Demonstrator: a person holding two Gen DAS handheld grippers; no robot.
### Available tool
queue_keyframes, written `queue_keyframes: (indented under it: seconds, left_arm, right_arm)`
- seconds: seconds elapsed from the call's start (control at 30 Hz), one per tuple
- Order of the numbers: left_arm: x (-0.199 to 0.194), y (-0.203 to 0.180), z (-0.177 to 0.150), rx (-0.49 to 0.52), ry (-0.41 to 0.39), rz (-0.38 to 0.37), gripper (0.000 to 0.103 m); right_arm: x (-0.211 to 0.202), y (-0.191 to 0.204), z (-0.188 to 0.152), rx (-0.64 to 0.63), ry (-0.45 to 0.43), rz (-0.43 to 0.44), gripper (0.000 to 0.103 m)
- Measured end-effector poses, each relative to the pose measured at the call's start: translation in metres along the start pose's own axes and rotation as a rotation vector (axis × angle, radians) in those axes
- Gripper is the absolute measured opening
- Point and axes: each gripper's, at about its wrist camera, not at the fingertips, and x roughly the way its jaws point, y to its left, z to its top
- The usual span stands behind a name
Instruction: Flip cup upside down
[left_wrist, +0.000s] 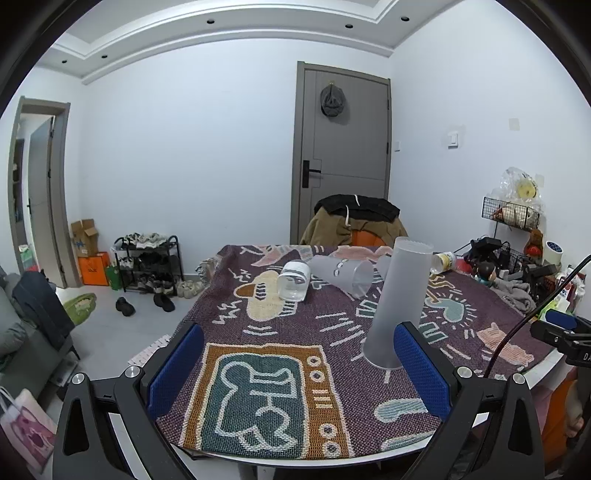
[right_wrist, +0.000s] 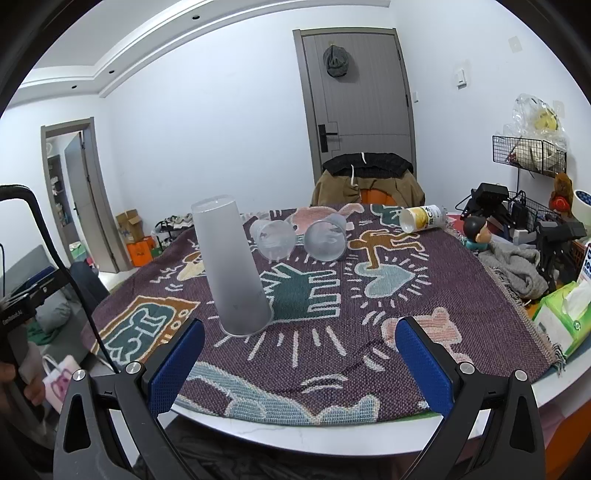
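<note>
A: Where is the tall cup (left_wrist: 399, 302) sitting?

B: It is standing mouth-down on the patterned cloth (left_wrist: 258, 391), base up, leaning a little. Nothing is showing inside it through the frosted wall.

A: And the grippers?

B: The left gripper (left_wrist: 299, 365) is hovering at the near edge of the table, jaws spread wide, gripping nothing; the tall cup is standing just beyond its right-hand pad. The right gripper (right_wrist: 300, 363) is also holding its jaws wide apart and empty, with the tall cup (right_wrist: 232, 269) rising just beyond its left-hand pad.

A: What is lying behind the tall cup?

B: Three see-through cups are lying on their sides. In the left view, a clear cup (left_wrist: 293, 279) is lying farthest to the left, a frosted cup (left_wrist: 341, 275) is resting beside it, and another is peeking out from behind the tall cup. All are looking empty.

A: Anything else?

B: A small bottle (right_wrist: 423, 218) with a yellow label is lying on its side well behind and to the right of the tall cup. Further right, a tissue box (right_wrist: 563, 317) is sitting with a tissue sticking out of its top
</note>
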Motion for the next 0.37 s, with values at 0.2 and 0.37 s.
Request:
queue_keyframes:
  seconds: [0.2, 0.37]
  left_arm:
    - [-0.0005, -0.0029, -0.0006, 0.019, -0.006, 0.012, 0.103]
    - [-0.0021, -0.0032, -0.0002, 0.019, -0.009, 0.002, 0.103]
  right_arm:
    - [0.0002, -0.002, -0.0003, 0.003, 0.001, -0.003, 0.103]
    - [0.0009, -0.0017, -0.0004, 0.001, 0.001, -0.004, 0.103]
